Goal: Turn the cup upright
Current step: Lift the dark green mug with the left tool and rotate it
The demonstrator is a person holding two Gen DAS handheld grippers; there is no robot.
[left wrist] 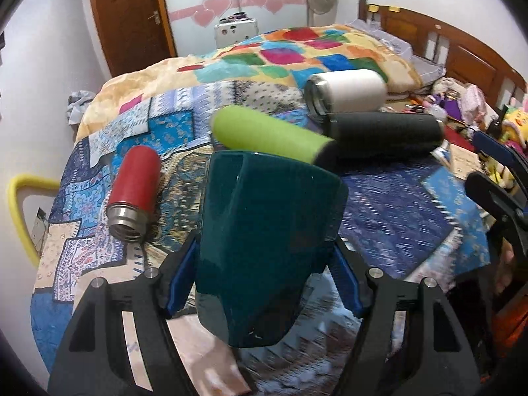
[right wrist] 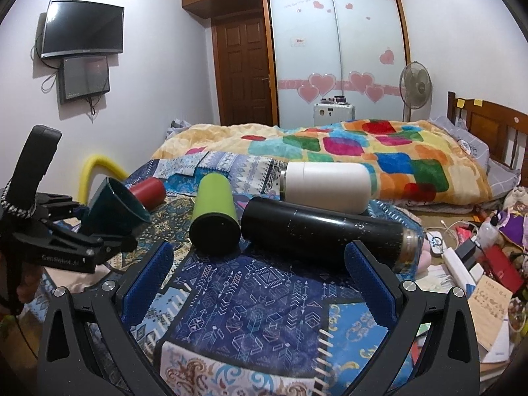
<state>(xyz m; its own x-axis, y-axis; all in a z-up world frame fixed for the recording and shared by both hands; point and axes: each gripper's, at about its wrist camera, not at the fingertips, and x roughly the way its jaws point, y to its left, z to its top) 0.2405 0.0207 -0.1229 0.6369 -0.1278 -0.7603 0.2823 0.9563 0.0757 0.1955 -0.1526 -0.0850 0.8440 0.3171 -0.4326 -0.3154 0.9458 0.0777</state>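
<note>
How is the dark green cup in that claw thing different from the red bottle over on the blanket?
The teal cup is clamped in the left gripper and lifted off the patterned blanket; the red bottle lies on its side on the blanket, untouched. The cup flares wide toward its rim; the bottle is a straight cylinder. The cup is teal all over; the bottle has a bare metal threaded neck. Both have open mouths, with no lid.

L tongs (right wrist: 109, 221) grip teal cup (right wrist: 115, 208); R tongs (right wrist: 260, 270) open.
</note>
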